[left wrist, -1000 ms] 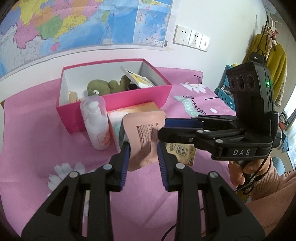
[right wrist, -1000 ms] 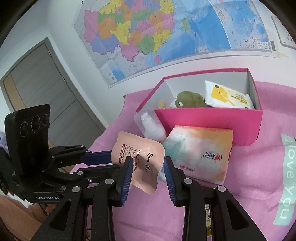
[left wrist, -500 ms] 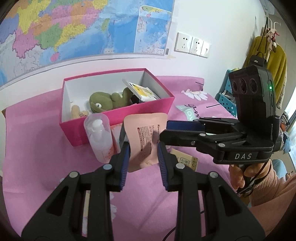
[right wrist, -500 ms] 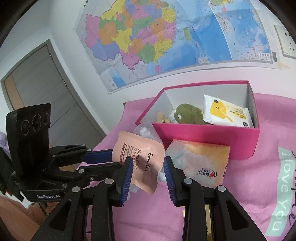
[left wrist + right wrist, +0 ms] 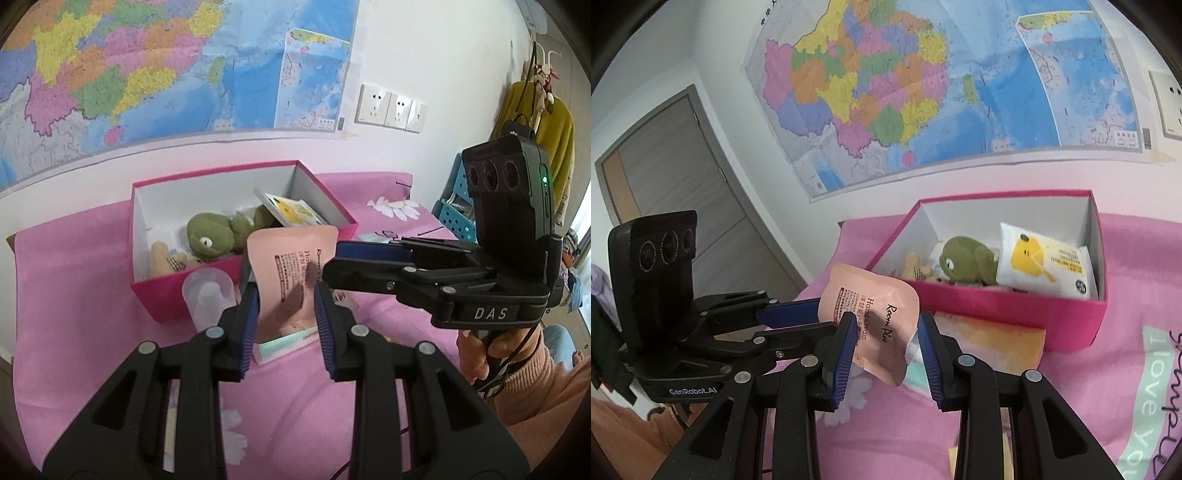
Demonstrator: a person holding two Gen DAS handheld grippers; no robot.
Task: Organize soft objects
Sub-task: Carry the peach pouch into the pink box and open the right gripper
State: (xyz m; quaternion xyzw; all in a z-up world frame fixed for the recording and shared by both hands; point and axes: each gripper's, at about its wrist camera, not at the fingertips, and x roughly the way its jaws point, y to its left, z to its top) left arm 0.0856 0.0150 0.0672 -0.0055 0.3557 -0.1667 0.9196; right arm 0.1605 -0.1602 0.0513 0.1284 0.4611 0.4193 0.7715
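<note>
A pink hand cream pouch point(image 5: 291, 266) hangs in the air in front of the pink box point(image 5: 177, 295). My left gripper point(image 5: 286, 306) and my right gripper point(image 5: 886, 332) are both shut on the pouch point(image 5: 875, 317) from opposite sides. The right gripper also shows in the left wrist view point(image 5: 332, 260). The box point(image 5: 1071, 321) holds a green plush frog point(image 5: 212, 240), a small beige plush point(image 5: 162, 258) and a white and yellow wipes pack point(image 5: 1045, 266).
A clear lotion bottle point(image 5: 210, 295) and a tissue pack point(image 5: 993, 339) lie in front of the box on the pink cloth point(image 5: 74, 332). A wall map and sockets point(image 5: 388, 110) are behind. A door point(image 5: 683, 177) is at the left.
Both grippers have risen together with the pouch, so the box contents show more from above. The hold on the pouch has not changed.
</note>
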